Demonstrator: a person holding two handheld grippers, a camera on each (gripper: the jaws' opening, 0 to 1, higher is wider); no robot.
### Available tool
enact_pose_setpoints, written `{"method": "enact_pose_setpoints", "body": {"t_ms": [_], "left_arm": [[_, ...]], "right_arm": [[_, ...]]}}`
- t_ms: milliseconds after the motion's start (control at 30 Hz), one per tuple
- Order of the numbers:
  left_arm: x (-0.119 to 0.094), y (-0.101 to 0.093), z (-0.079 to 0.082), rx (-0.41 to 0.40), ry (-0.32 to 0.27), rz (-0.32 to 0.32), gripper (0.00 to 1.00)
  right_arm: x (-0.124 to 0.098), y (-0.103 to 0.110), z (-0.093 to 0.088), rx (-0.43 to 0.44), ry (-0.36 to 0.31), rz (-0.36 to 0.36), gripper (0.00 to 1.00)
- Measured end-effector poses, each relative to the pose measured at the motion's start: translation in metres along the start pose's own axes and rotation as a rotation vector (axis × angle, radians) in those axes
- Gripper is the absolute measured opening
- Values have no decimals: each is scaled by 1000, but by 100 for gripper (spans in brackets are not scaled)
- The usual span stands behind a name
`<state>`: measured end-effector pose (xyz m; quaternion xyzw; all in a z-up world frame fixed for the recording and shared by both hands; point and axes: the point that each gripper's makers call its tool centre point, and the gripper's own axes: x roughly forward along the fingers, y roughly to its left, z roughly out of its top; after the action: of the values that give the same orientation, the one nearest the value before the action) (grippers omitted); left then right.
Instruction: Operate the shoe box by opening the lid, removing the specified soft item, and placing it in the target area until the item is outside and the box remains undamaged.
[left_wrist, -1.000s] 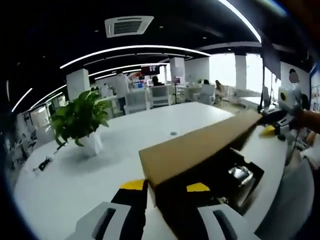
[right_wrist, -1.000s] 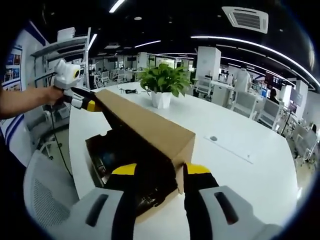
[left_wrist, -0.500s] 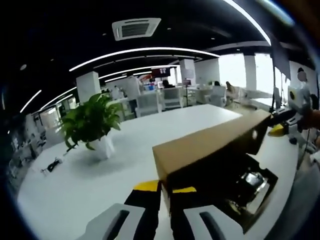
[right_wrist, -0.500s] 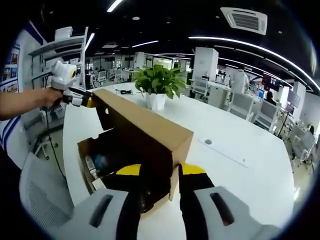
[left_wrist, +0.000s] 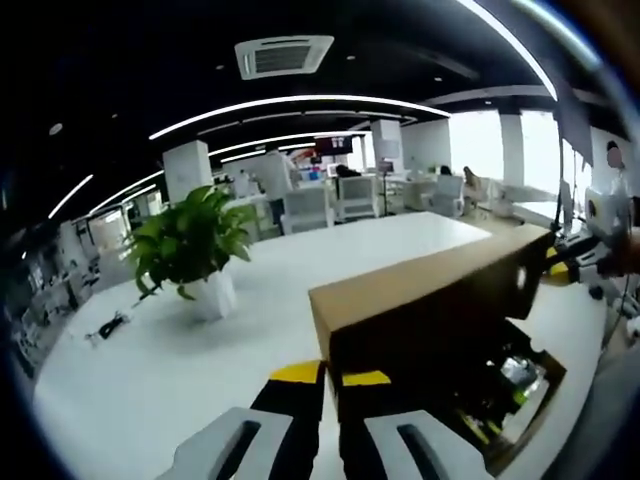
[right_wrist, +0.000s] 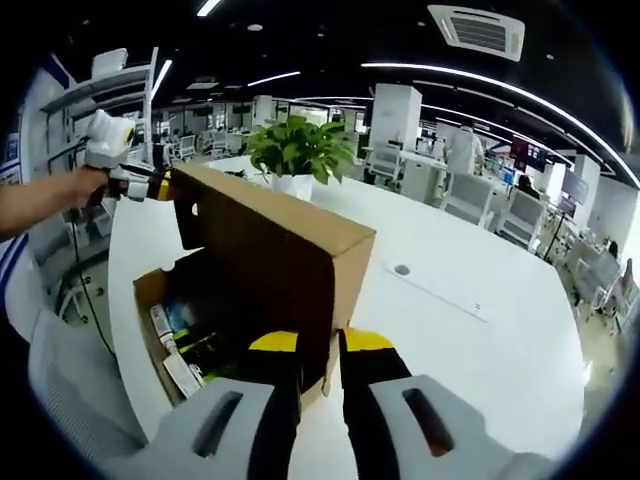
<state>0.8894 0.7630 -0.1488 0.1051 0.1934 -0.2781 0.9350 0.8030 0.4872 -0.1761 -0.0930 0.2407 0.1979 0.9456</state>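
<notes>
Both tools pinch the raised lid (left_wrist: 420, 300) of the shoe box (right_wrist: 170, 300) on the white surface (right_wrist: 470, 330), left tool (left_wrist: 332, 378) and right tool (right_wrist: 318, 342) at opposite ends; the lid shades the contents, too dim to identify.

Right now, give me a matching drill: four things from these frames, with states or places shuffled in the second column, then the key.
Column 1:
1. brown cardboard shoe box lid
2. green potted plant in a white pot
3. open cardboard box base
4. left gripper

Column 2:
A. stands on the white table beyond the box
B. raised on edge, a gripper at each end
C. jaws closed on a lid corner
D. lies on the table with small items inside

Pairs: 1-B, 2-A, 3-D, 4-C
</notes>
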Motion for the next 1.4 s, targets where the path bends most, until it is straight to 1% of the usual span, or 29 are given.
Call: {"method": "enact_pose_setpoints", "body": {"t_ms": [200, 333, 433, 500, 700, 1000, 1067, 1267, 1300, 1400], "left_arm": [[4, -1, 3, -9, -5, 6, 3], [8, 1, 4, -13, -10, 8, 3], [11, 2, 6, -18, -13, 9, 3], [11, 0, 7, -19, -16, 9, 3], [20, 7, 8, -26, -21, 9, 3], [27, 9, 10, -35, -23, 10, 3], [30, 9, 10, -37, -23, 9, 3], [35, 10, 10, -46, -23, 8, 3], [35, 10, 10, -47, -22, 8, 3], [39, 11, 10, -43, -18, 7, 3]], "right_arm": [[3, -3, -15, 15, 34, -13, 8], [5, -5, -26, 17, 60, -24, 7], [9, -7, -32, 27, 66, -29, 8], [11, -8, -36, 27, 74, -37, 7], [19, -8, -46, 36, 95, -41, 6], [32, -12, -53, 44, 113, -46, 5], [32, -12, -50, 46, 111, -47, 4], [42, -15, -47, 46, 105, -51, 3], [41, -15, -48, 36, 107, -52, 2], [43, -16, -48, 18, 106, -53, 2]]}}
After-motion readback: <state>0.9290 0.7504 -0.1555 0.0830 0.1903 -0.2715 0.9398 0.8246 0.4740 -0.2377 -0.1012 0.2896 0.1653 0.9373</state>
